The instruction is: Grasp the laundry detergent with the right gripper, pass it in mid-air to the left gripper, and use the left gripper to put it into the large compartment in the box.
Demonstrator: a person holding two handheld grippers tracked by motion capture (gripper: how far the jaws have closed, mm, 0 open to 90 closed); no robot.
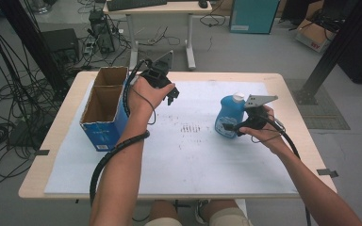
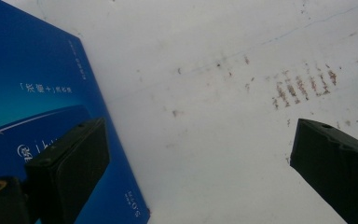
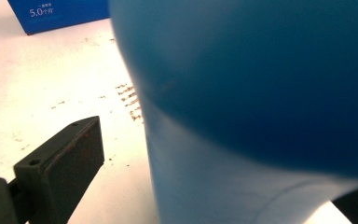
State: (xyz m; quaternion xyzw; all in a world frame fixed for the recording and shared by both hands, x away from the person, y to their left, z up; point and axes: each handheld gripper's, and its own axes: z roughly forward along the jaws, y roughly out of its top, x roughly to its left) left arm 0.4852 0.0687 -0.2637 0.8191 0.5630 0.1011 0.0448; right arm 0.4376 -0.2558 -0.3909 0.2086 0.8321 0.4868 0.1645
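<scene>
A blue bottle with a white cap (image 1: 229, 112) stands upright on the white sheet (image 1: 188, 155) at the right. My right gripper (image 1: 234, 128) is open around the bottle's lower body. In the right gripper view the blue bottle (image 3: 261, 84) looms between the jaws, and a strip of sheet shows between the left finger (image 3: 67, 158) and its side. An open blue cardboard box (image 1: 104, 107) stands at the left. My left gripper (image 1: 171, 95) hovers just right of that box, open and holding nothing. The blue box wall (image 2: 32, 107) lies beside the left gripper (image 2: 198, 135).
The white sheet covers a wooden table (image 1: 63, 117) and carries brown smudges (image 1: 191, 128) at its middle. Beyond the far edge are a desk (image 1: 160, 19), cables on the floor (image 1: 9, 117) and a teal cabinet (image 1: 254, 16).
</scene>
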